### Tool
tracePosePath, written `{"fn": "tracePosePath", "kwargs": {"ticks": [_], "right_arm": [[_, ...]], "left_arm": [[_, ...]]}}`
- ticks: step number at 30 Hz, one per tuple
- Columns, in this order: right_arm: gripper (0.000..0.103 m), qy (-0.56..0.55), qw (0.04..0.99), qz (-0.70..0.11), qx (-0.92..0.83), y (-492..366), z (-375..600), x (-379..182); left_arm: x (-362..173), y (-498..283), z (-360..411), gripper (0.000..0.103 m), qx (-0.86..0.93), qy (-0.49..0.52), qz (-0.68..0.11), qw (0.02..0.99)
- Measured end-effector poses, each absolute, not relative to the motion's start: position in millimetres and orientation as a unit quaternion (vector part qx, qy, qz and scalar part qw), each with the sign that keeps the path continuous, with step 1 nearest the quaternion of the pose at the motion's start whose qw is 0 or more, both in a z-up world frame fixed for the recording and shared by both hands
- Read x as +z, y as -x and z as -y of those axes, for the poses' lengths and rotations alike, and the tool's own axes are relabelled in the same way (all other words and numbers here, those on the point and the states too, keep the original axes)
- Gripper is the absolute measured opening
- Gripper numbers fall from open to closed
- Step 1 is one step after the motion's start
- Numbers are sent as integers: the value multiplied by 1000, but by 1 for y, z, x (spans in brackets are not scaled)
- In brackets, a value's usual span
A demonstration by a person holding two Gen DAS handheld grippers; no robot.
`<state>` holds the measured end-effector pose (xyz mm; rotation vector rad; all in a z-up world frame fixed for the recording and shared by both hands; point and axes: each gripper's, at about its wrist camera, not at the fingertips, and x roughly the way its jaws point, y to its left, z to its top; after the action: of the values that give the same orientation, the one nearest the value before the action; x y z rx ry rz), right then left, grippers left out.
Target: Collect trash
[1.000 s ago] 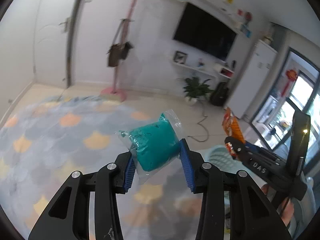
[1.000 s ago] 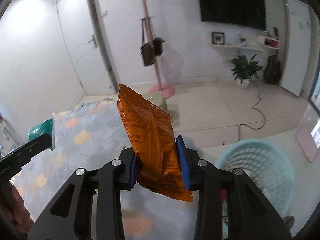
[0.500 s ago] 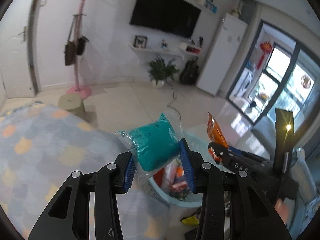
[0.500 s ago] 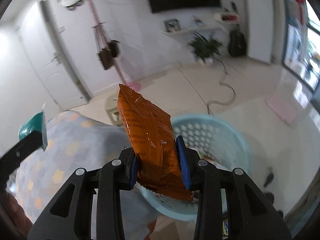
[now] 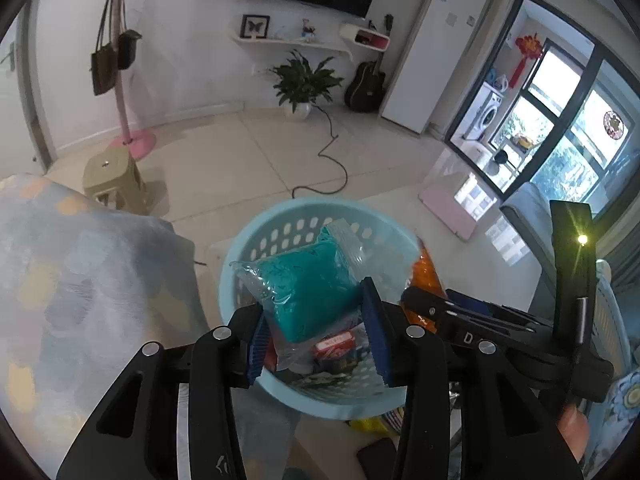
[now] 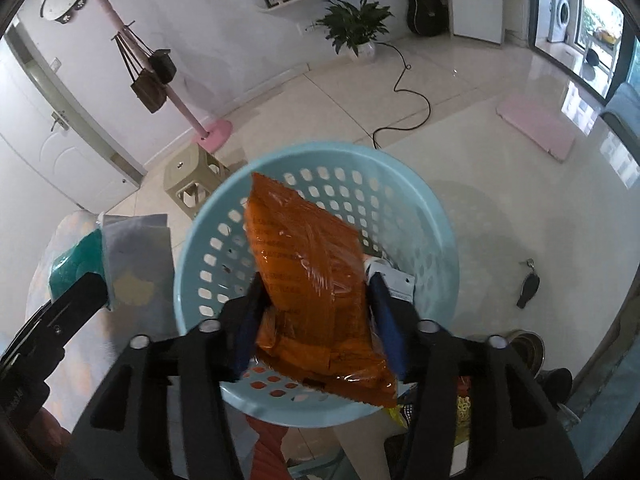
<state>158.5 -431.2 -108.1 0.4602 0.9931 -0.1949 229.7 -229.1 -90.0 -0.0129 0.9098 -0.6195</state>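
A light blue perforated basket stands on the floor right below both grippers, with several wrappers inside. My left gripper pinches a teal packet in clear wrap above the basket, and its jaws are just starting to open. My right gripper has an orange snack bag between its pads over the basket's middle. Those jaws are opening, and the puffy bag still touches both pads. In the left wrist view the right gripper sits close on the right.
A patterned cloth-covered surface borders the basket's left side. Behind it stand an olive stool and a pink coat stand. A black cable, a pink mat and a small dark object lie on the tiles.
Both grippers swung from over the patterned cloth to above the basket and tipped downward. The right jaws have spread wider around the orange bag; the teal packet stays pinched.
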Motion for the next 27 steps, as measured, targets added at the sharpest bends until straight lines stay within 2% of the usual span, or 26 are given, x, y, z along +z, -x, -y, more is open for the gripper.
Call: {"fn": "tracePosePath", "kwargs": {"ticks": [2,4,10,18,22,27], "right_arm": [[60,-222,845,-477,-91,-159,432,-112],[64,-221,846,-476,-91,-158,436,-112],[71,-218,853,-467,-86,-152,439,-109],[73,-219,881,-415,-60,-132,423,-76],[73,-202,907,-368,-43,-108,401,-47],[73,-130,946,-295,-41,-70,357,-5]], "left_arm": [[-97,-233,230,42,-298,11,-438,848],[-100,-233,232,54,-297,16,-443,846],[-100,-230,226,64,-302,20,-437,847],[-67,-205,206,64,-314,38,-400,860],[-45,-180,185,70,-304,43,-361,880],[-16,-137,150,74,-278,32,-298,913]]}}
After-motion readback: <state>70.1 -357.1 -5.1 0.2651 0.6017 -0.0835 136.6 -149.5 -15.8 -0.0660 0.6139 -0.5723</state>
